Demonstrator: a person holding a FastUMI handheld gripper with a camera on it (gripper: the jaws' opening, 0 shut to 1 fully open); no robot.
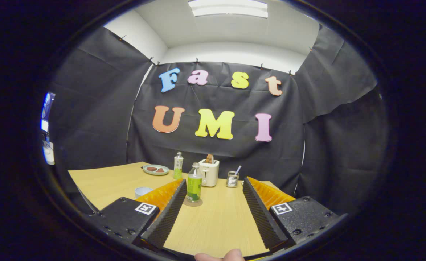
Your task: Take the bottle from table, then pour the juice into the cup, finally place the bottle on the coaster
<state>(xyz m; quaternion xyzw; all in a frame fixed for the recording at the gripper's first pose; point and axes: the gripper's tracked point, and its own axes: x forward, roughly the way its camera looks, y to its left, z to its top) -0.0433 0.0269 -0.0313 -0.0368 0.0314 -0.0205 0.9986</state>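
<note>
A: Bottle (pixel 194 185), item one: clear, pale cap, green label, upright on a round coaster (pixel 193 203) on the wooden table (pixel 107 181). It sits just ahead of your left finger's tip, closer to that finger than to the right one, and touches neither.

B: And your gripper (pixel 214 186)?

A: Item two: your fingers (pixel 167 214) are spread wide, with bare tabletop between them. They hold nothing and touch nothing. A square printed marker sits on each finger block. A fingertip (pixel 218 256) of your hand shows at the near edge, below the fingers.

B: Can you read anything on that label?

A: No. The print on the bottle's label is too small to make out.

B: What else do you list?

A: Item three: cup (pixel 142 191), pale, on the table left of your left finger. Item four: second bottle (pixel 178 165) with a green label, farther back. Item five: plate (pixel 156 169) with two dark reddish pieces, left of the second bottle. Item six: white toaster (pixel 209 172) with a slice standing in it, behind the first bottle. Item seven: small metal holder (pixel 232 179) with a utensil handle, just right of the toaster.
</note>
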